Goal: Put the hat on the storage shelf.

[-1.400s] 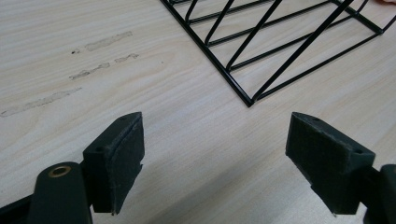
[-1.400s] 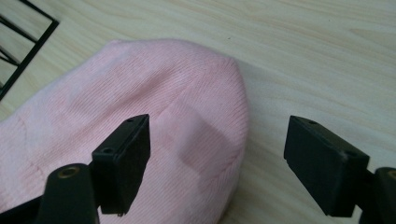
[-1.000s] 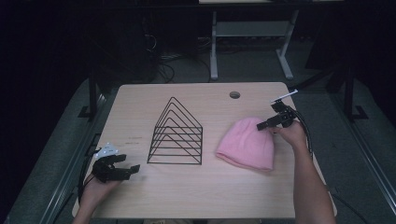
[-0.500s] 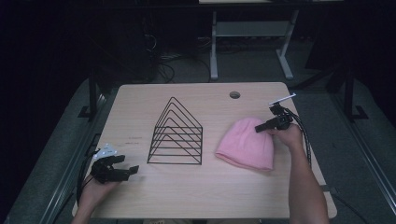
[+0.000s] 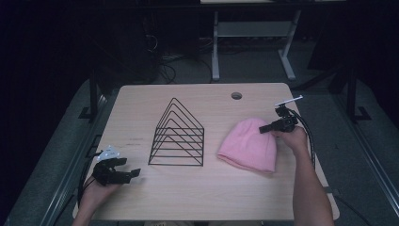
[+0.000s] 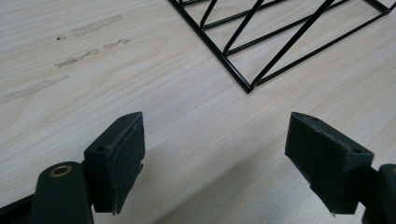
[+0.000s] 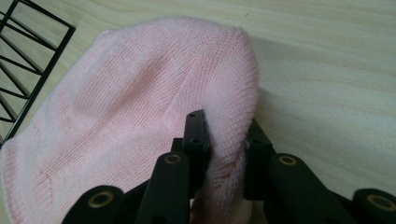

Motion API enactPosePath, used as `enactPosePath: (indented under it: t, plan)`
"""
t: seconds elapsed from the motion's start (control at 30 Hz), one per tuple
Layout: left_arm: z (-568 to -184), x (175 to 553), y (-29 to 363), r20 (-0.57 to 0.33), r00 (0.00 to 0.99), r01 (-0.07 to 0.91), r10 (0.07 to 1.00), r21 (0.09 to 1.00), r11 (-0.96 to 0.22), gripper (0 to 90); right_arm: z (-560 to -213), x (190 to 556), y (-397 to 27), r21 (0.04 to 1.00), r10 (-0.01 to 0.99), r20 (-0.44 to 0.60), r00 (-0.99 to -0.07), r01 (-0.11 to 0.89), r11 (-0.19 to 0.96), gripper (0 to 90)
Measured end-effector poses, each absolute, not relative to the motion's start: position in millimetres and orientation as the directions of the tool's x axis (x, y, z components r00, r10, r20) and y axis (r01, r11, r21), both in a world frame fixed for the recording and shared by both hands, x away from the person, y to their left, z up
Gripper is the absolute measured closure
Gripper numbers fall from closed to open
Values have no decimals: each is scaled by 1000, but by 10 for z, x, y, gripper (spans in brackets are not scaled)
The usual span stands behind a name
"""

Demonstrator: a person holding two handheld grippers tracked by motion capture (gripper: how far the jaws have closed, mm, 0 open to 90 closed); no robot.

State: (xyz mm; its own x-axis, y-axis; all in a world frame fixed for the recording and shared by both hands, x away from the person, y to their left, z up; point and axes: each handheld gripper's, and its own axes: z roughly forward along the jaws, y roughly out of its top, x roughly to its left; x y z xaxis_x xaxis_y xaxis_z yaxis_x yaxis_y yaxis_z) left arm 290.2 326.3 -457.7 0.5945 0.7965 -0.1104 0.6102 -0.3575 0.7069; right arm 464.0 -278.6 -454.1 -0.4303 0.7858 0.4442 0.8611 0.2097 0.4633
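A pink knitted hat (image 5: 248, 143) lies flat on the right half of the wooden table (image 5: 197, 197). My right gripper (image 5: 267, 128) is at the hat's far right edge, and its jaws have just been closing. In the right gripper view both jaws pinch a raised fold of the pink hat (image 7: 140, 107), so the right gripper (image 7: 227, 140) is shut on the fabric. My left gripper (image 5: 134, 173) rests at the table's front left corner. Its jaws stand wide open over bare wood in the left gripper view (image 6: 215, 140).
A black wire rack (image 5: 178, 136) of nested triangles stands mid-table, between the two grippers; its corner (image 6: 250, 84) lies just ahead of the left gripper. A round cable hole (image 5: 236, 96) sits near the far edge. A white desk frame (image 5: 249, 42) stands behind the table.
The right gripper's jaws have closed onto the hat's edge while the hand stayed almost where it was. The left gripper has not moved.
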Motion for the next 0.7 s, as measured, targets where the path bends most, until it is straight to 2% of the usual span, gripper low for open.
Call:
enactPosePath:
  t: [0.33,0.7]
  plan:
    - [-4562,2875,3258,-139,600,611,788,715,-339,200,-4362,4570,-2802,498,767,438,-469,837,227,772]
    - [-4439,2935,3247,-183,630,618,755,707,-344,213,-3974,4499,-2776,584,735,412,-539,775,241,774]
